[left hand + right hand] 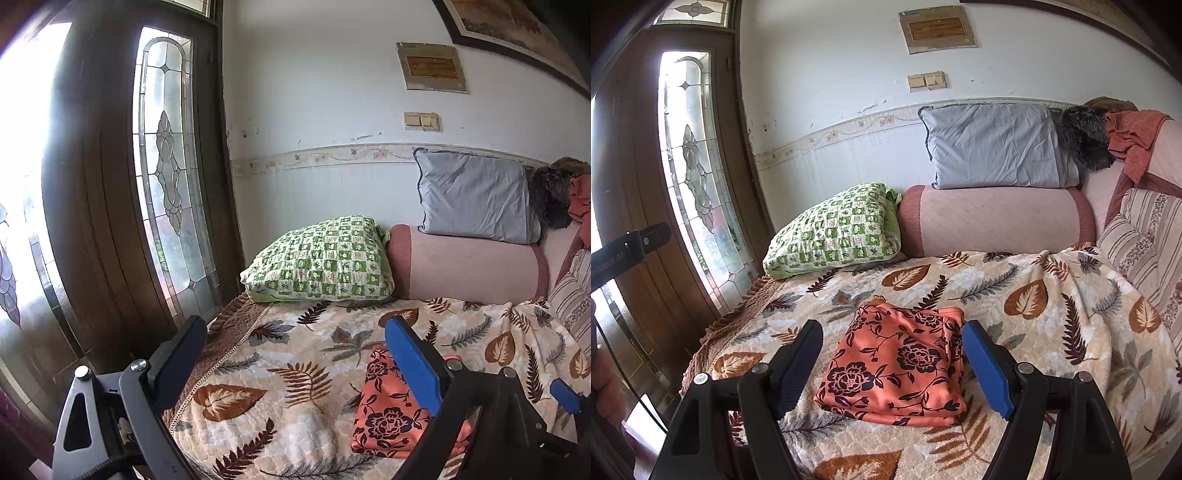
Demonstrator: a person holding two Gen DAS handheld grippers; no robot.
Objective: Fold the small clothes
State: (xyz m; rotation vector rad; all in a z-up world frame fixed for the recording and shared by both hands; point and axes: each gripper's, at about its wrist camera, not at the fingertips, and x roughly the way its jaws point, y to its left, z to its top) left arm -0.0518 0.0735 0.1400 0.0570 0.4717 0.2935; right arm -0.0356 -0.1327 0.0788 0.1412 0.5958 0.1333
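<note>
An orange garment with dark flower print (897, 365) lies folded into a compact rectangle on the leaf-patterned blanket (1034, 306). My right gripper (892, 336) is open and empty, raised just in front of the garment with its fingers to either side of it. In the left wrist view the garment (388, 406) lies at lower right, partly hidden behind my blue finger (413, 365). My left gripper (295, 332) is open and empty, off to the garment's left. A blue part of the right gripper (563, 395) shows at the far right.
A green checked pillow (834, 232) and a pink bolster (993, 225) lie at the back of the bed, with a grey pillow (993, 147) on top. A striped cushion (1145, 243) is at right. A wooden door with leaded glass (166, 166) stands left, past the bed edge (207, 373).
</note>
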